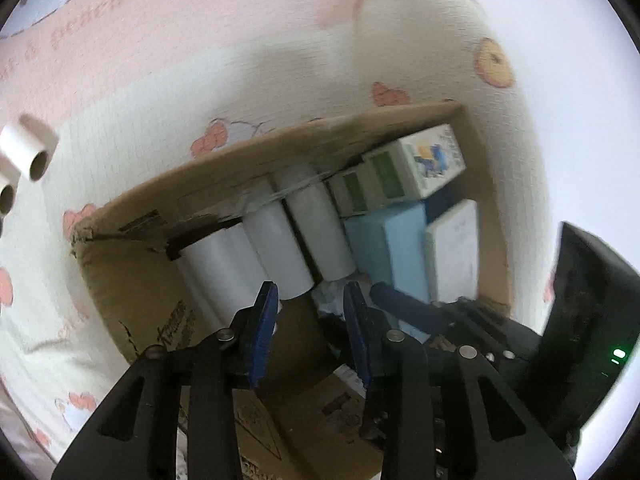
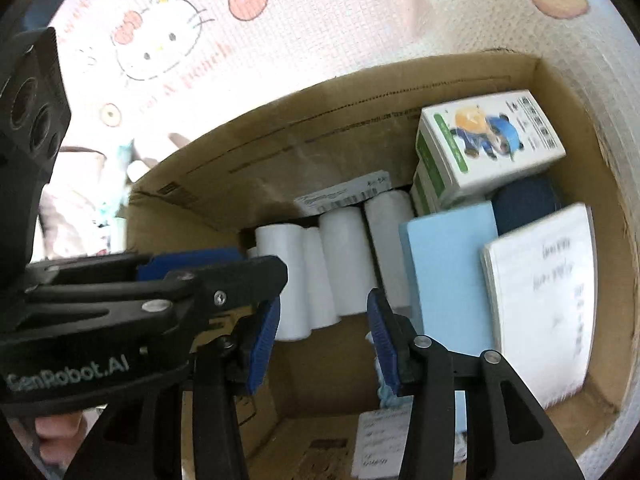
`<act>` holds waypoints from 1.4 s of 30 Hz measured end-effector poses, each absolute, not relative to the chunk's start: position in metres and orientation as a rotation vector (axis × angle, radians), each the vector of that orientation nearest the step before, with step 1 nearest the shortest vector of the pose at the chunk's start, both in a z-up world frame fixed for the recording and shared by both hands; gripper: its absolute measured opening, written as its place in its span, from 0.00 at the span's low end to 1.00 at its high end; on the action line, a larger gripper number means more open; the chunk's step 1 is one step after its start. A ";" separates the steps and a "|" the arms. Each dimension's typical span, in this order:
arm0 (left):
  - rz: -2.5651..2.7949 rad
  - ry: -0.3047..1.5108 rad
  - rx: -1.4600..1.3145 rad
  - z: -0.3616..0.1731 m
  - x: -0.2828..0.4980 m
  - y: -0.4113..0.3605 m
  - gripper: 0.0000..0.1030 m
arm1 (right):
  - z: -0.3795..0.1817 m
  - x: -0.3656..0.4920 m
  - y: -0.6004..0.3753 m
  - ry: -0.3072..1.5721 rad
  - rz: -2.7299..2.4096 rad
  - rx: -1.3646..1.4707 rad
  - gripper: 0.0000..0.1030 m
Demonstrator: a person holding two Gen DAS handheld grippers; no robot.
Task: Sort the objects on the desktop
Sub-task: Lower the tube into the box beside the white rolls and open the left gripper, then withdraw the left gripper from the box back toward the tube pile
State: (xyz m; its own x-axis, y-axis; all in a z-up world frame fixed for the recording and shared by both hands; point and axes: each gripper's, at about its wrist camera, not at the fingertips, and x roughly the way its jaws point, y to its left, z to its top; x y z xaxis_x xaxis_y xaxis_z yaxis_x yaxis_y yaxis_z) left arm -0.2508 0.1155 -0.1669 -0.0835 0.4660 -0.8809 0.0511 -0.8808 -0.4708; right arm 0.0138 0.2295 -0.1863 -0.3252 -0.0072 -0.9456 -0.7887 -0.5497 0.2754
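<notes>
An open cardboard box (image 1: pixel 132 280) (image 2: pixel 280 152) lies below both grippers. In it are several white rolls (image 1: pixel 280 248) (image 2: pixel 344 256) side by side, a light blue box (image 1: pixel 388 248) (image 2: pixel 452 272), a white booklet (image 1: pixel 456 252) (image 2: pixel 548 300) and green-and-white cartons (image 1: pixel 424 160) (image 2: pixel 480 140). My left gripper (image 1: pixel 310 300) hangs open above the near ends of the rolls, with nothing between its blue pads. My right gripper (image 2: pixel 324 316) is open too, over the box floor in front of the rolls. The two grippers are close together.
Two cardboard-core rolls (image 1: pixel 36 152) lie on the cartoon-print tablecloth (image 1: pixel 160 80) left of the box. Something crumpled and pale blue (image 2: pixel 384 392) sits on the box floor beneath my right gripper. A dark blue object (image 2: pixel 528 200) lies behind the booklet. A hand (image 2: pixel 52 428) shows bottom left.
</notes>
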 end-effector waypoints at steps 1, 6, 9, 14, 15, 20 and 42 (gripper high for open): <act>2.036 -0.550 -1.895 -0.166 -0.250 0.115 0.31 | -0.187 0.018 0.228 1.062 1.917 -1.379 0.41; 2.091 -0.454 -1.815 -0.157 -0.243 0.110 0.10 | -0.192 0.025 0.223 1.075 1.884 -1.385 0.41; 2.138 -0.372 -1.722 -0.147 -0.237 0.111 0.10 | -0.191 0.035 0.218 1.063 1.911 -1.344 0.41; 2.149 -0.389 -1.514 -0.132 -0.223 0.104 0.10 | -0.173 0.036 0.203 1.008 2.000 -1.220 0.41; 2.153 -0.416 -1.482 -0.130 -0.220 0.101 0.10 | -0.170 0.037 0.195 0.986 2.015 -1.196 0.41; 2.182 -0.594 -1.345 -0.120 -0.206 0.075 0.33 | -0.151 0.039 0.185 0.885 2.045 -1.106 0.43; 2.585 -0.646 -1.382 -0.178 -0.127 -0.104 0.55 | -0.146 -0.064 0.084 0.655 2.216 -0.781 0.66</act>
